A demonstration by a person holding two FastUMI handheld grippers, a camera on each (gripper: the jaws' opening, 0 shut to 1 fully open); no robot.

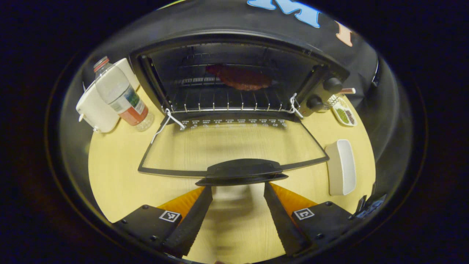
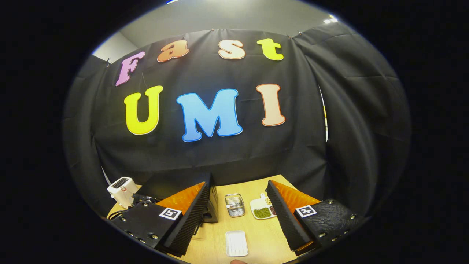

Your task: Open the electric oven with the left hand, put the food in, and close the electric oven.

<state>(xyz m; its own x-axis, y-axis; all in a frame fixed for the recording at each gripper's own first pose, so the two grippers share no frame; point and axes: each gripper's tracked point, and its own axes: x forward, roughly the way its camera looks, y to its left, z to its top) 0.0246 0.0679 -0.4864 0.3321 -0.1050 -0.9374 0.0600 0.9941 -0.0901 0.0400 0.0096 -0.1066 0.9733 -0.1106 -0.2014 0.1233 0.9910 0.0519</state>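
Oven [image 1: 234, 79] stands open on the wooden surface [image 1: 117, 172] in the left gripper view, its glass door [image 1: 234, 146] folded down flat. The reddish food [image 1: 240, 77] lies on the rack inside. The left gripper [image 1: 238, 190] has its fingers spread apart, empty, just short of the door handle [image 1: 242, 171]. A bottle [image 1: 121, 93] leans by a white appliance [image 1: 97, 106] at left; a white tray [image 1: 340, 167] sits at right.

In the right gripper view, the right gripper [image 2: 238, 209] is raised with fingers open, holding nothing, above a white tray [image 2: 236, 243].
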